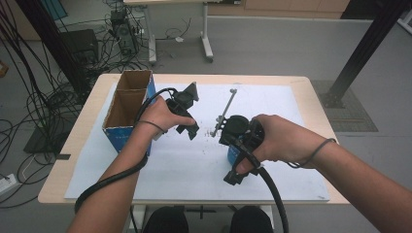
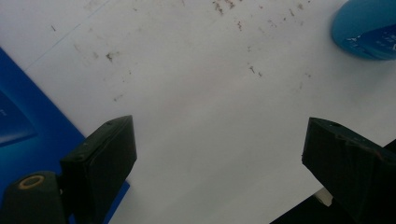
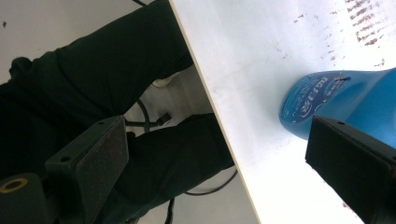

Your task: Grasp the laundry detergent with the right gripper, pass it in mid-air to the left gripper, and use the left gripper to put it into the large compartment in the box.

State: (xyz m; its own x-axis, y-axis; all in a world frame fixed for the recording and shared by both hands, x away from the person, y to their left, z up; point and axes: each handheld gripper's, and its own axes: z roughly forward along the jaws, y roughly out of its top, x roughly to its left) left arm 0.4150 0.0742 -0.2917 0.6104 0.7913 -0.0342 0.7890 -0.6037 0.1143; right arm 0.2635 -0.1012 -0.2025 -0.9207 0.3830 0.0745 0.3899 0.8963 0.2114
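The blue bottle (image 3: 345, 105) lies on the table (image 1: 296, 82), at 5 o'clock of the open cardboard box (image 1: 127, 104). Both the left gripper (image 1: 187, 111) and right gripper (image 1: 232, 160) jaws stand released; grasping appears not yet done.

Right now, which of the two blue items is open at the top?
The tall blue cardboard box at the table's left, showing its brown inside. The small blue container sits beneath the right hand-held gripper.
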